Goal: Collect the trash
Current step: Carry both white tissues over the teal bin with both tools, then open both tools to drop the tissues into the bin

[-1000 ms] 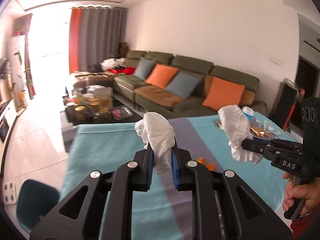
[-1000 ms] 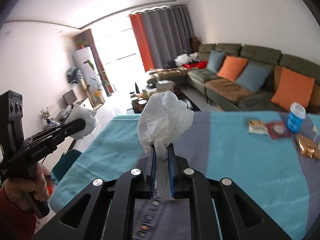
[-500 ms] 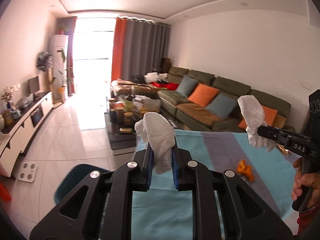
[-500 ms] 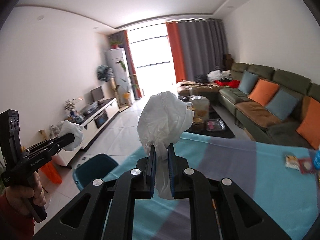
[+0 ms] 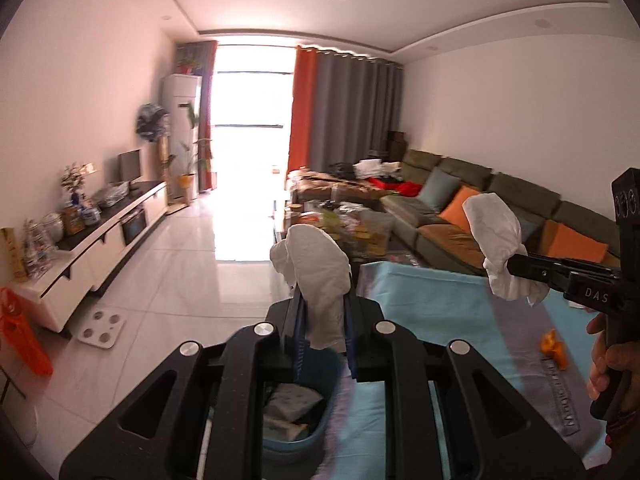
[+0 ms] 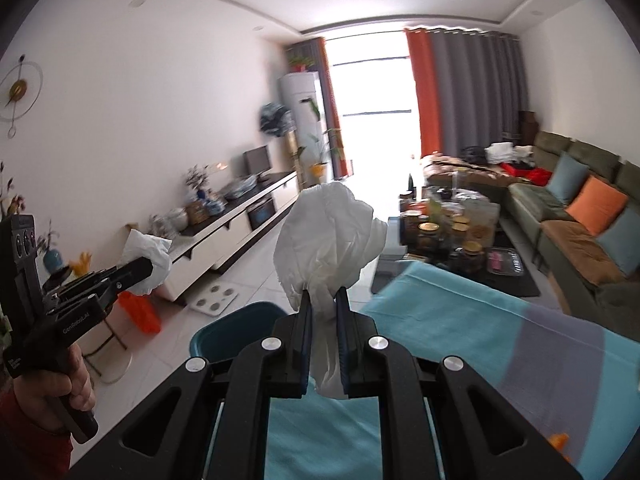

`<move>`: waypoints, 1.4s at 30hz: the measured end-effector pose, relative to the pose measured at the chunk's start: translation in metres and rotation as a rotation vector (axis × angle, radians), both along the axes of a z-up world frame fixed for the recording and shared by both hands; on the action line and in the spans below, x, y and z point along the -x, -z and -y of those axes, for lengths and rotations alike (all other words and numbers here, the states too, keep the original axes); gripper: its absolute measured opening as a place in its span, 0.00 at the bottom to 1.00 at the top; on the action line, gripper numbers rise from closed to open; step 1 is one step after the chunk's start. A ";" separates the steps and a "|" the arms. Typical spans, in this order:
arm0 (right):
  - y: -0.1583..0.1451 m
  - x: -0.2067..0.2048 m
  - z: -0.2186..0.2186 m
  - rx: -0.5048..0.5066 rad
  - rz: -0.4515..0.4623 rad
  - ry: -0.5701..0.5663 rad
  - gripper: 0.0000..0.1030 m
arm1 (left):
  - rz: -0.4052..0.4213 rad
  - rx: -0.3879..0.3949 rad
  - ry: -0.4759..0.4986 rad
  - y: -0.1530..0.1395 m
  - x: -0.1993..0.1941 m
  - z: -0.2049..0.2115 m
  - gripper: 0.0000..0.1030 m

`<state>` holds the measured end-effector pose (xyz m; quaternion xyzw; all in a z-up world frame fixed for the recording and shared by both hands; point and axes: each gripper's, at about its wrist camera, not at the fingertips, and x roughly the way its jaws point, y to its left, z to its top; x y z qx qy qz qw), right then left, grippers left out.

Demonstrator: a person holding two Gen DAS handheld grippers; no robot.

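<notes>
Left wrist view, nearest to you: your left gripper (image 5: 322, 330) is pinching a crumpled white tissue (image 5: 316, 276) between its blue pads, the wad bulging above the fingertips and a tail hanging below them. Directly beneath that gripper sits the teal bin (image 5: 316, 432) on the floor, with some printed wrappers already lying inside, hard against the edge of the surface (image 5: 432, 300) with its teal and grey cloth. To the right in the same view, your right hand (image 5: 608, 368) holds the other gripper, which clamps a second white tissue (image 5: 500, 248) over the cloth; a small orange scrap (image 5: 554, 350) lies on the surface below it. From the right wrist view, your right gripper (image 6: 323, 336) is pressed tight on that second tissue, its bulk standing well above the pads, with the bin's rim showing just past the fingers to the left. Farther off, a white scale (image 5: 100, 330) lies on the tiled floor, a cluttered coffee table (image 6: 452, 232) stands beyond the surface, and a green sofa (image 5: 480, 208) with orange and blue cushions runs along the right wall.
</notes>
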<state>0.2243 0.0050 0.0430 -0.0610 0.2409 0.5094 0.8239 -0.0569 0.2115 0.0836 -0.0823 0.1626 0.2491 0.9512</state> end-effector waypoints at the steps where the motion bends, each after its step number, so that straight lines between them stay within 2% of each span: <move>1: 0.002 0.002 -0.010 0.010 -0.002 -0.015 0.10 | -0.004 0.006 -0.011 0.001 0.006 -0.006 0.16; 9: 0.024 0.010 -0.083 0.115 -0.016 -0.128 0.10 | -0.059 0.064 -0.078 0.032 0.021 -0.054 0.16; 13: 0.037 0.018 -0.116 0.178 -0.016 -0.173 0.10 | -0.102 0.120 -0.090 0.059 -0.005 -0.070 0.16; 18: 0.055 0.028 -0.140 0.245 -0.034 -0.213 0.10 | -0.155 0.173 -0.109 0.095 -0.029 -0.091 0.16; 34: 0.124 0.026 -0.210 0.490 -0.134 -0.260 0.10 | -0.271 0.332 -0.076 0.205 -0.090 -0.129 0.16; 42: 0.148 0.020 -0.229 0.569 -0.176 -0.255 0.11 | -0.314 0.356 -0.069 0.234 -0.109 -0.141 0.16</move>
